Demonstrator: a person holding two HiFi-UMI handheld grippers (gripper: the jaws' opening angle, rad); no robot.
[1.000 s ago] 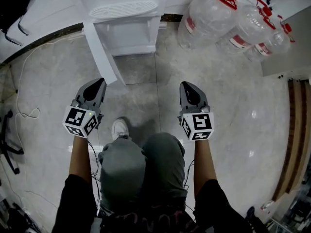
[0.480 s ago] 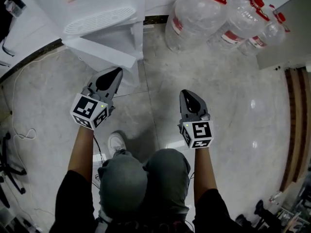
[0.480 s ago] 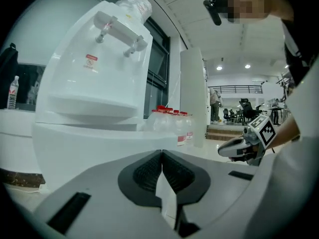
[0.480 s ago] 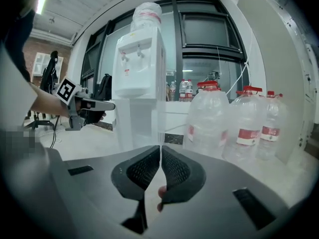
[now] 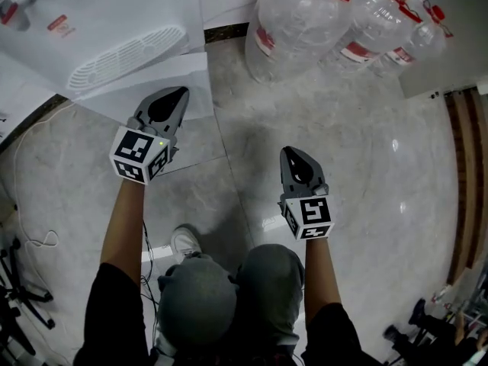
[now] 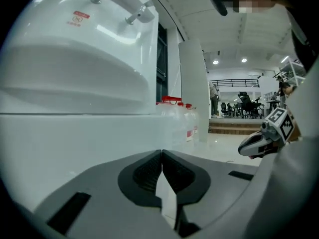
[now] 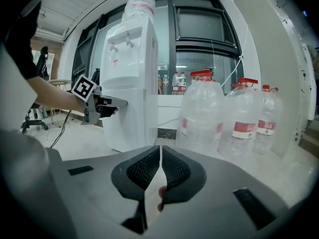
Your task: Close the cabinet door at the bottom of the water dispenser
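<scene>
At the dispenser point(image 5: 114, 21) base, the door point(image 5: 197, 86) is seen nearly flush, with the left gripper point(image 5: 179, 94) at it, jaws closed on nothing. The right gripper point(image 5: 290, 152) is held over the floor point(image 5: 366, 166), jaws likewise closed and empty.

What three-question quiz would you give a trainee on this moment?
1. True or false: the right gripper grips one of the water bottles.
2. The left gripper is nearest to: A) the water dispenser; B) the water bottles; C) the floor cable.
3. Fill in: each gripper's jaws stand ___ (apart / together), with nothing between them.

Key: 1 false; 2 A; 3 together.
</scene>
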